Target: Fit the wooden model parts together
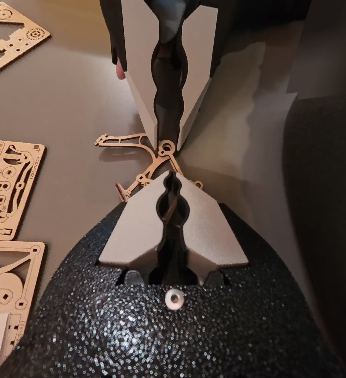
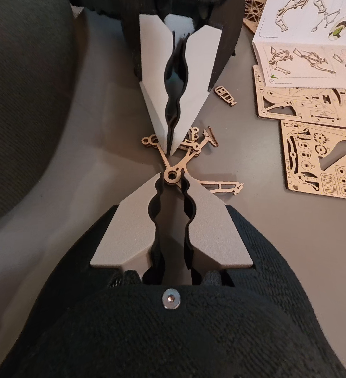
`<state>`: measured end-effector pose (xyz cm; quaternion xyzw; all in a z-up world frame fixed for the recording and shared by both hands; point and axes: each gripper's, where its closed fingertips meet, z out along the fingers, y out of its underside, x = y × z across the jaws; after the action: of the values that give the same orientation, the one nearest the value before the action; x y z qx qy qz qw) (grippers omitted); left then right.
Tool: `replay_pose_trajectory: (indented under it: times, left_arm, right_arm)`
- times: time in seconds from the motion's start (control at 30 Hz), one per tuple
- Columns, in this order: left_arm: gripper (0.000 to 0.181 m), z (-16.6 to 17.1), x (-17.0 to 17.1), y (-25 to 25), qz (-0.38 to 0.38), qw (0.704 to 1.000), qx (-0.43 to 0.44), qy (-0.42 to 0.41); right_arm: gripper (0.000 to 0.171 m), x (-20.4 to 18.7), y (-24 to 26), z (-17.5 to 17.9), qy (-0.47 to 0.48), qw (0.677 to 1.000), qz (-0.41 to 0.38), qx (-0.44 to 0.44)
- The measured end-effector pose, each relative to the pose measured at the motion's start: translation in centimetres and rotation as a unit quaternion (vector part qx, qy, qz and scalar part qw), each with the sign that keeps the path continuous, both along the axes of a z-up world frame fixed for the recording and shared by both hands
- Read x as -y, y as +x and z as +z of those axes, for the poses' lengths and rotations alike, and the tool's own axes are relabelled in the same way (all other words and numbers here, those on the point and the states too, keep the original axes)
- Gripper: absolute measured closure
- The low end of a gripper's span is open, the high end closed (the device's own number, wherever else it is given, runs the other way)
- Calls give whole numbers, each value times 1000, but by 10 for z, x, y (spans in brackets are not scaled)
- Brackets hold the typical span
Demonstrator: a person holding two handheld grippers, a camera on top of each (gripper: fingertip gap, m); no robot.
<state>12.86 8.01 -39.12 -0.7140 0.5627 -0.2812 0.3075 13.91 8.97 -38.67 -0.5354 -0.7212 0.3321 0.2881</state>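
Observation:
A pale wooden linkage lies on the grey table between the two grippers, which face each other tip to tip. Its ring hub (image 2: 172, 176) (image 1: 166, 148) sits between my right gripper's (image 2: 172, 177) fingertips, which are closed onto it. My left gripper (image 1: 173, 173) is shut on a thin strut (image 1: 171, 210) of the same linkage; the strut's ringed end (image 2: 149, 141) sticks out beside it. A curved trussed arm (image 1: 123, 140) (image 2: 221, 187) and a jointed leg (image 1: 140, 182) (image 2: 196, 147) branch from the hub and rest on the table.
Laser-cut wooden sheets (image 1: 10, 188) (image 2: 321, 159) lie to one side, with an open instruction booklet (image 2: 311, 41) beyond them. A small loose wooden piece (image 2: 225, 95) lies near the left gripper. A dark cushion (image 2: 24, 102) borders the other side. My left and right fingertips are right by each other.

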Motion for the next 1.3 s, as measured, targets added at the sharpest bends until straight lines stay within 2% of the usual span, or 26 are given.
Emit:
replay_pose_trajectory:
  times: [0.2,0.3,0.57,0.9,1.23,1.3]
  left_arm:
    - [181,1,0,1,6,1000,10,-27]
    - [181,1,0,1,7,999,12,-32]
    - [181,2,0,1,10,999,19,-41]
    - [181,2,-2,0,19,998,21,-48]
    - [181,2,-3,0,21,998,23,-47]
    - [181,3,-3,0,21,998,26,-47]
  right_arm:
    - [154,-4,0,12,-23,999,-14,-38]
    - [159,-4,-2,20,-53,997,-23,-59]
    - [170,-5,-5,5,4,999,-33,-23]
    - [169,-5,-5,4,34,998,-52,12]
    - [170,-6,-5,4,-12,997,-70,11]
    - [161,-5,-6,5,-35,997,-69,0]
